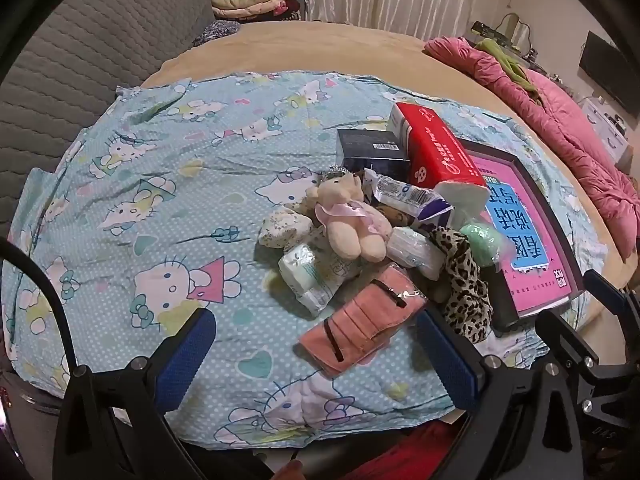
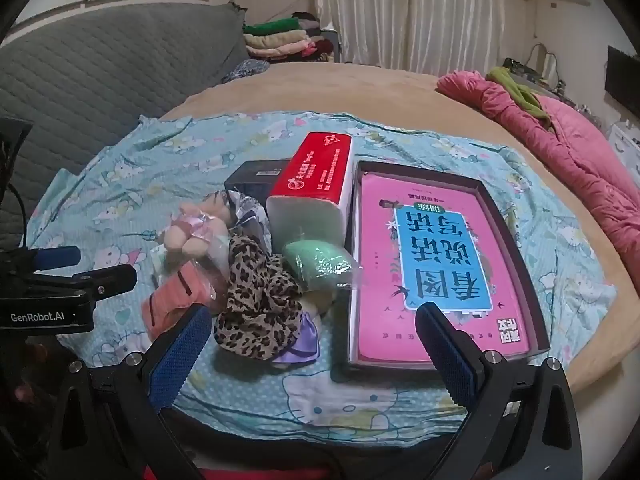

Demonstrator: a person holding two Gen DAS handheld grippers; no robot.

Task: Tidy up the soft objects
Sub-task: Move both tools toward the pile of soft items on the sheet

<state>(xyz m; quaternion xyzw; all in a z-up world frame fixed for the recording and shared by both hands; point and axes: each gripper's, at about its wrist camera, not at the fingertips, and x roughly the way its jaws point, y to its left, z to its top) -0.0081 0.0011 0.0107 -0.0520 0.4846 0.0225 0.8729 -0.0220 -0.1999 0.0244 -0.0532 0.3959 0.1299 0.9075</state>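
your left gripper [image 1: 316, 352] hangs with its blue-padded jaws spread to their widest and nothing between them; your right gripper [image 2: 312, 344] is just as wide and just as empty. both hover above the light blue cat-print sheet [image 1: 152, 184] without touching the heap.

from the left wrist you see the heap's near side at about 1 o'clock: a cream plush bear in a pink dress [image 1: 352, 220] lying on top, a salmon-pink fabric wallet in clear wrap [image 1: 368, 320] at 12 o'clock just past the jaws, white wrapped tissue packs [image 1: 308, 276] beside it, and a crumpled silver snack bag [image 1: 408, 196]. the right wrist hides most of those behind the leopard-print cloth [image 2: 260, 300], which sits at 11 o'clock there, and it alone shows a lilac cloth [image 2: 304, 340] under that leopard piece. a mint-green soft ball in clear film [image 2: 320, 268] touches the red and white tissue pack [image 2: 316, 180], which leans on a dark box [image 2: 256, 180]. at 1 o'clock lies the shallow dark tray [image 2: 516, 248] holding a pink book with a blue title panel [image 2: 436, 264].

the sheet covers a tan bed [image 2: 360, 84]; a grey quilted headboard [image 2: 100, 68] stands at 10 o'clock, folded clothes [image 2: 280, 36] and cream curtains [image 2: 420, 12] at 12, a pink duvet [image 2: 560, 140] at 2.
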